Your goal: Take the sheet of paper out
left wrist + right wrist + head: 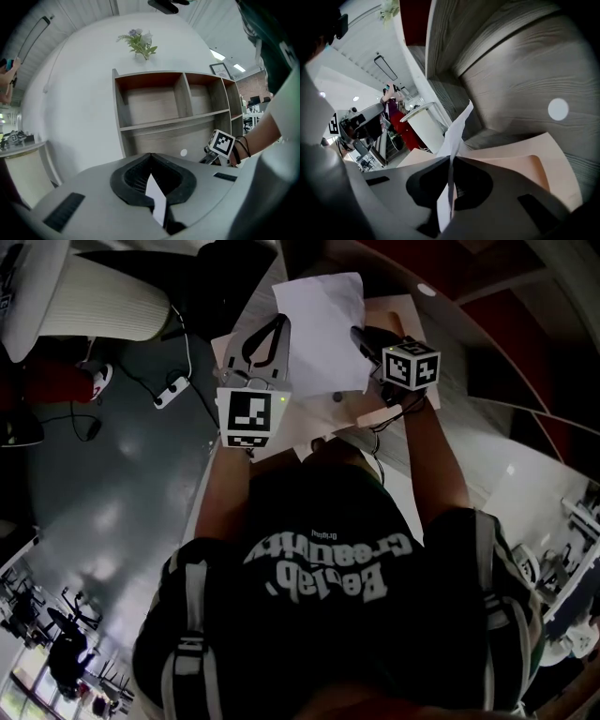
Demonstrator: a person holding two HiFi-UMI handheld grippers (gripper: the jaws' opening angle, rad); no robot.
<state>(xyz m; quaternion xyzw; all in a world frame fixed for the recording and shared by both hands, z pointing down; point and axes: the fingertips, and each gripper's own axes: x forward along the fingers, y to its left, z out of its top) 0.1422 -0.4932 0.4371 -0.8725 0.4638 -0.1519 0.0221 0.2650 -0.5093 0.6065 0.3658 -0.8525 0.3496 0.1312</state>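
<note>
White sheet of paper held over a peach folder lying on the wood-grain desk, right gripper clamped on one edge, left gripper pinched shut on the opposite edge, compartmented shelf unit beyond, small plant on top.

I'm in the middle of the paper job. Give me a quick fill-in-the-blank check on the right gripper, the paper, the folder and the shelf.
1. The right gripper has its jaws ___ on the sheet of paper.
2. The colour of that sheet is ___.
3. The beige folder lies ___ the sheet.
4. The visible compartments of the shelf unit are ___.

Missing words: shut; white; under; empty.
</note>
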